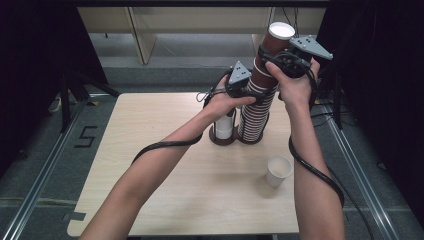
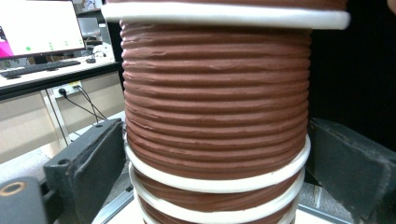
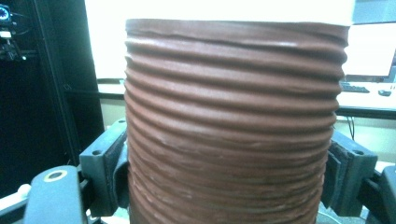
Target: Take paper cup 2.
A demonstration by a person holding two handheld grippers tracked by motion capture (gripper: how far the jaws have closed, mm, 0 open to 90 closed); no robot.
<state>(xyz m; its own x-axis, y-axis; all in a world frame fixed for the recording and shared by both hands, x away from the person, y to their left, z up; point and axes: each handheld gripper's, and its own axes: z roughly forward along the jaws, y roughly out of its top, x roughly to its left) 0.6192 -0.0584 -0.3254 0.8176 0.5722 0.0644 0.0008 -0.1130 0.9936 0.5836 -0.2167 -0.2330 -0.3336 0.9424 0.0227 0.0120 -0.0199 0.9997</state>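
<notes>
The ribbed cups [image 1: 260, 95] are showing brown with white rims, beside a plain white cup [image 1: 278, 171] sitting on pale wood-grain table [image 1: 165, 175].

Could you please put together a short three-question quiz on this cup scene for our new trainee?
1. True or false: the top cup is tilted off the stack.
2. Which gripper holds the top cup: A left, B right?
3. What stands apart on the table, near the person's right forearm?

Key:
1. True.
2. B: the right gripper; the left gripper grips the stack.
3. A white cup.
</notes>
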